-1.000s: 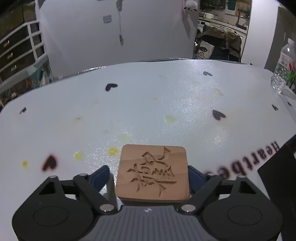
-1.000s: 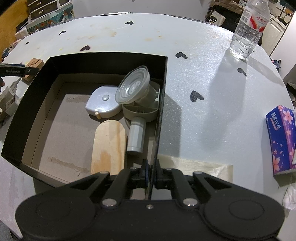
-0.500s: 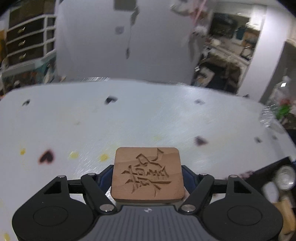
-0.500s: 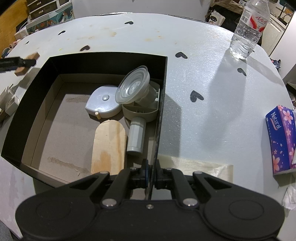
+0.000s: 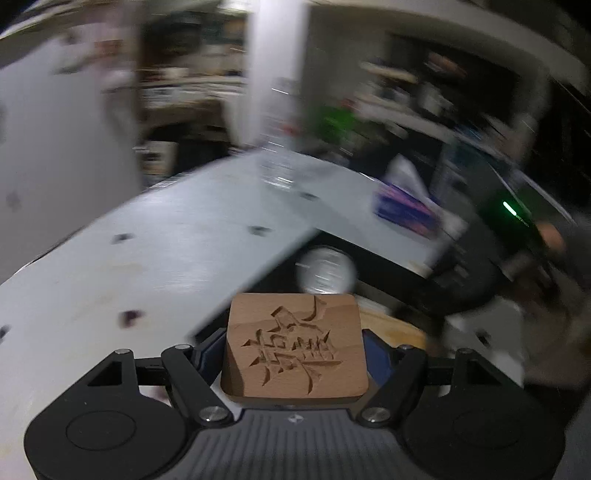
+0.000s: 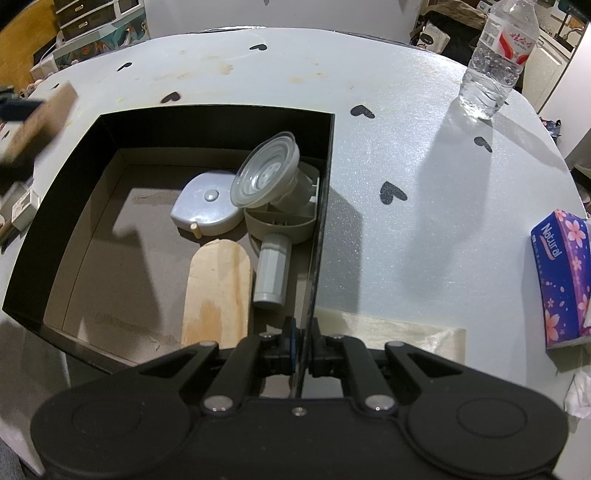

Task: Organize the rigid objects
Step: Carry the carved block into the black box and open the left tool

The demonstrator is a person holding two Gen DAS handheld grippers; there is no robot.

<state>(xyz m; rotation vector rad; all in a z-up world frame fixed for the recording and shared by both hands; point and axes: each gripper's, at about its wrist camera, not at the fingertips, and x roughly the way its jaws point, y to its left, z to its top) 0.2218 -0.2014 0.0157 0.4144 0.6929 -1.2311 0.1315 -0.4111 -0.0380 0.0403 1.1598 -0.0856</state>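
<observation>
The left tool (image 5: 295, 350), clamped on a carved wooden block (image 5: 295, 345), has swung up from the surface (image 6: 424, 155) toward the black box (image 6: 325, 177). The right tool (image 6: 301, 345) stays pinched on the box's near wall, so dropping it in looks next

- we see a white table (image 6: 424, 122) printed with black hearts
- on it sit a black open box (image 6: 325, 155), a water bottle (image 6: 495, 62), a tissue pack (image 6: 561, 277) and a clear plastic sheet (image 6: 399, 332)

It looked like a home: a heart-dotted table (image 6: 424, 122), a water bottle (image 6: 496, 55), tissues (image 6: 561, 273), drawers (image 6: 85, 18) behind
</observation>
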